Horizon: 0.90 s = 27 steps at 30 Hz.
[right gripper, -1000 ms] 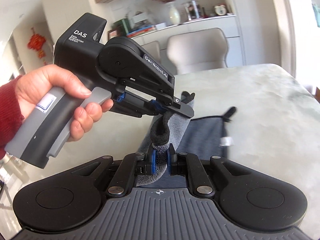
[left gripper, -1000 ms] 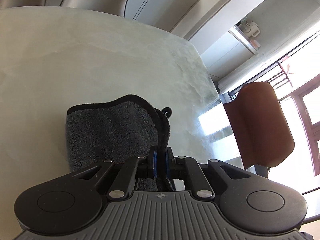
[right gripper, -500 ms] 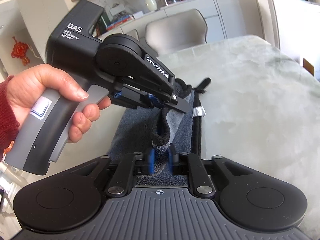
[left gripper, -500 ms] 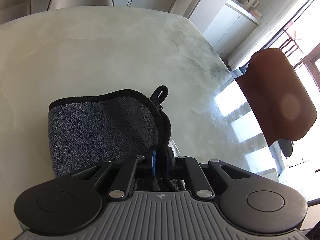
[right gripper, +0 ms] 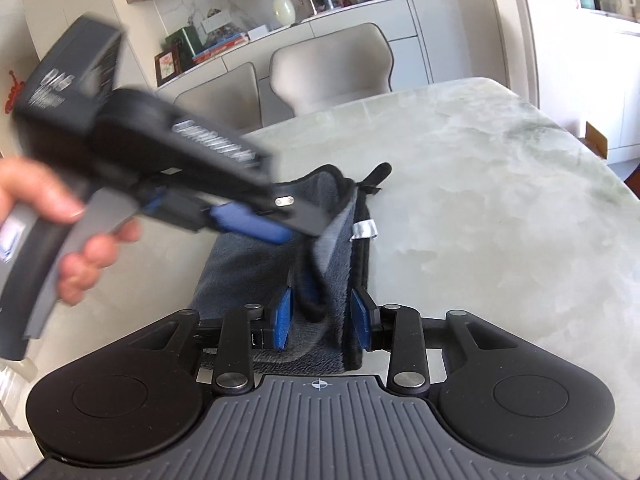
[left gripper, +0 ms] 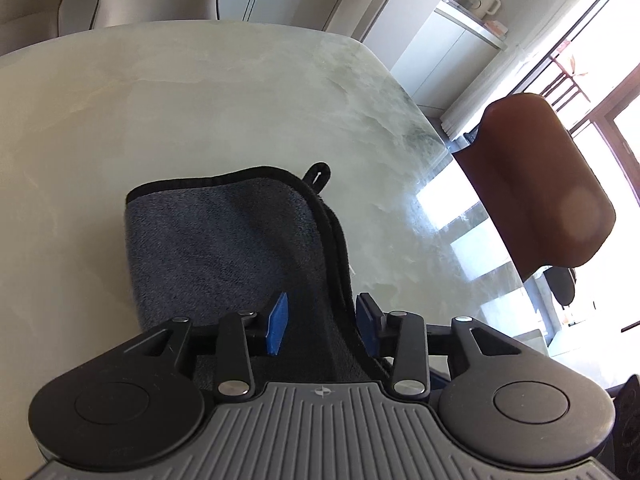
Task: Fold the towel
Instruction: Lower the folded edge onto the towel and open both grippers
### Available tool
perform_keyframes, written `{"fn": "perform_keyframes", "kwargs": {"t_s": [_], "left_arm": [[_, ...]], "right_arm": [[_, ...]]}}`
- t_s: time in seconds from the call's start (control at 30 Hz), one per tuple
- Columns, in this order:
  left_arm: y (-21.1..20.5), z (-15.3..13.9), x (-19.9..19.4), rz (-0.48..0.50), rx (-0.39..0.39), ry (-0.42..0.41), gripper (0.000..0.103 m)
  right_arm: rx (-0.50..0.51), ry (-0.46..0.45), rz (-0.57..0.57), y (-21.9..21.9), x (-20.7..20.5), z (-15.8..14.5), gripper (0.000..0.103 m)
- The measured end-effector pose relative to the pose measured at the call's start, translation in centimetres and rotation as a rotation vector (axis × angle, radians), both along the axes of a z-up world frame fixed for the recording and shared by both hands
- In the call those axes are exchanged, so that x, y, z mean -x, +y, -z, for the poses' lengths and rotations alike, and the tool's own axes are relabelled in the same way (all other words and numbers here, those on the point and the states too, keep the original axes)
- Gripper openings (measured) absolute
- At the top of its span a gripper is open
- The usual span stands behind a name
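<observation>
A dark grey towel [left gripper: 224, 248] with black trim lies folded on the pale marble table [left gripper: 200, 100], its hanging loop [left gripper: 318, 172] at the far corner. My left gripper [left gripper: 322, 326] straddles the towel's right edge; its jaws are opening and the blue pads stand off the cloth. In the right wrist view the towel [right gripper: 248, 272] shows a white label [right gripper: 364, 230]. My right gripper [right gripper: 322, 322] is also opening, with a slack fold between its pads but not pressed. The left gripper [right gripper: 296, 228], blurred and held by a hand [right gripper: 88, 256], hovers over the towel.
A brown chair [left gripper: 540, 188] stands at the table's right edge by a bright window. Beige chairs [right gripper: 332, 68] line the far side, in front of a sideboard with a vase [right gripper: 283, 8] and books. Bare marble [right gripper: 480, 200] stretches to the towel's right.
Both grippers were shut on towel folds; now their pads have parted and the cloth has slumped onto the pile. The left gripper has swept down and right over the towel.
</observation>
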<state>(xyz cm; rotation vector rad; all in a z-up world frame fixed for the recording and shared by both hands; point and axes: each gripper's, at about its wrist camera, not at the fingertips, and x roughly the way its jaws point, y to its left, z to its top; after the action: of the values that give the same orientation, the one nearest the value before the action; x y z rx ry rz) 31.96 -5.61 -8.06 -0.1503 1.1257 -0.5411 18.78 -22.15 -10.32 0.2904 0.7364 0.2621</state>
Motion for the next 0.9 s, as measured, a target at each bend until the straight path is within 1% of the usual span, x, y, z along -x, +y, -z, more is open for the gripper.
{"fn": "perform_keyframes", "kwargs": {"t_s": [0.1, 0.2, 0.27, 0.33, 0.43, 0.6, 0.7, 0.8, 0.83, 0.9], "left_arm": [[1.8, -0.2, 0.6, -0.022, 0.011, -0.003, 0.041], [2.9, -0.2, 0.9, -0.029, 0.019, -0.005, 0.042], [3.4, 0.0, 1.1, -0.030, 0.014, -0.002, 0.043], [3.6, 0.6, 1.5, -0.020, 0.009, 0.014, 0.043], [3.6, 1.1, 2.1, 0.007, 0.005, 0.024, 0.043], [3.6, 1.6, 2.9, 0.047, -0.008, 0.022, 0.045], [3.5, 1.4, 3.0, 0.057, -0.016, 0.015, 0.045], [3.9, 0.9, 3.1, 0.056, -0.005, 0.003, 0.048], [4.1, 0.7, 3.3, 0.056, 0.003, -0.004, 0.050], [4.1, 0.7, 3.5, 0.056, 0.017, -0.010, 0.051]], "right_arm": [[-0.027, 0.002, -0.023, 0.0, -0.3, 0.2, 0.033], [0.005, 0.001, -0.037, 0.3, -0.5, 0.3, 0.026], [0.046, 0.018, -0.033, 0.5, -0.7, 0.3, 0.015], [0.043, 0.044, -0.029, 0.2, -0.8, 0.4, 0.013], [-0.013, 0.076, -0.024, -0.7, -0.6, 0.4, 0.012], [-0.011, 0.124, -0.018, -1.0, -0.7, 1.0, 0.012], [-0.016, 0.139, -0.004, -1.2, -1.0, 1.0, 0.015], [0.011, 0.130, -0.001, -1.1, -1.0, 0.5, 0.015], [0.029, 0.117, 0.000, -1.0, -0.9, 0.2, 0.015], [0.079, 0.065, 0.000, -0.5, -0.8, -0.6, 0.015]]}}
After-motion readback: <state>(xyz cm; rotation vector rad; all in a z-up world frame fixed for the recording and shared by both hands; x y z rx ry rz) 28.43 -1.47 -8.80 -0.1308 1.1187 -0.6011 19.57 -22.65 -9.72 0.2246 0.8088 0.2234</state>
